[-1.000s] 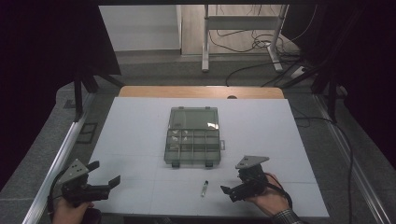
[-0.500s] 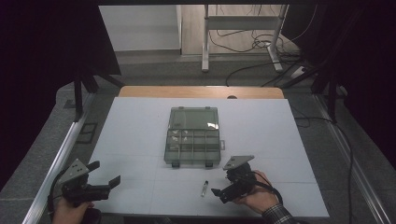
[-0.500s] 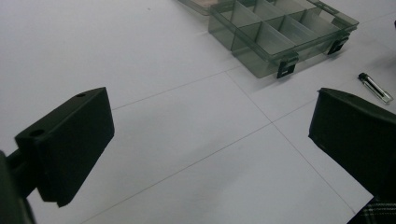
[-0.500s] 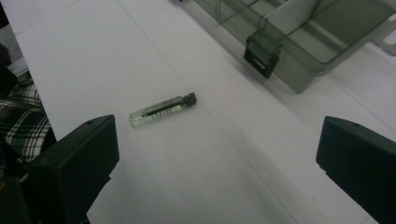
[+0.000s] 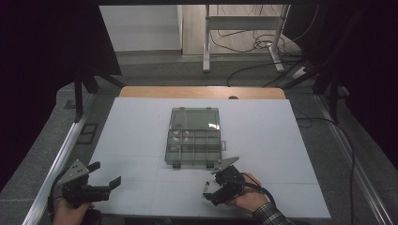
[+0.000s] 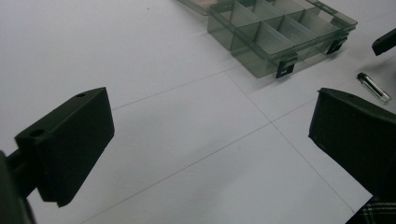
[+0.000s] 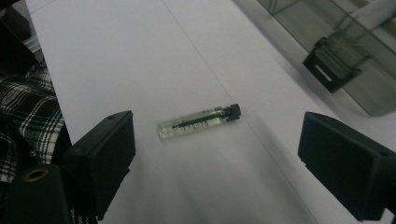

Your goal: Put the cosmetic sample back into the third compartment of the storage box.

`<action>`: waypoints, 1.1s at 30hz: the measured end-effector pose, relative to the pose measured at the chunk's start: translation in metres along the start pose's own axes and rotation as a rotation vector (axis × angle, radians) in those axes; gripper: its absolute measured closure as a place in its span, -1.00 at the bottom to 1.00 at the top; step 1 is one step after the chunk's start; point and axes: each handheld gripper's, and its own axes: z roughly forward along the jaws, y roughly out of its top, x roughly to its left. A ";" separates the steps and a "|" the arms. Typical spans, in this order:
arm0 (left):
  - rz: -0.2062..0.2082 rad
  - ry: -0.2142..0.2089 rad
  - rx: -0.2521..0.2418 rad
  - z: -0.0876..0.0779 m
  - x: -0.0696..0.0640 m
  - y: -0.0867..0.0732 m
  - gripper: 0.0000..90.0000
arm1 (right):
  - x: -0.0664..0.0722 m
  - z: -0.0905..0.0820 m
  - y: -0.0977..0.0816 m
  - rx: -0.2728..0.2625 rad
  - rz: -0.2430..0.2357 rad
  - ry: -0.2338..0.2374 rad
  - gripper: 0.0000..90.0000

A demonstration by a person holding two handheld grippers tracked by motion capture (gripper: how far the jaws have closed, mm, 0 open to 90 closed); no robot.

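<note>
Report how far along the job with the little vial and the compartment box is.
Done: the compartment box already lies open on the table. In hand: the right gripper has come up to the glass vial, its jaws just closing from either side, pads not yet touching it. Left: gripping the vial, lifting it, probably into a compartment. The left gripper waits open.

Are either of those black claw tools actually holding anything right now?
No. The right gripper has just been closing, its jaws either side of the small glass vial but not touching it. The left gripper is open over bare table.
</note>
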 end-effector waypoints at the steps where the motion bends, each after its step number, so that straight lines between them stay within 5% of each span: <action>1: 0.000 0.000 0.000 0.000 0.000 0.000 -0.99 | 0.000 0.002 0.001 0.001 -0.001 0.004 -0.73; 17: 0.002 -0.003 0.000 0.000 0.000 0.000 -0.99 | 0.006 0.023 0.008 0.041 -0.084 0.037 -0.47; 26: 0.002 -0.005 0.000 0.000 0.000 0.000 -0.99 | 0.009 0.027 0.010 0.050 -0.143 0.000 -0.16; 33: 0.003 -0.006 -0.003 0.000 0.000 0.000 -0.99 | 0.009 0.026 0.010 0.050 -0.131 -0.002 -0.12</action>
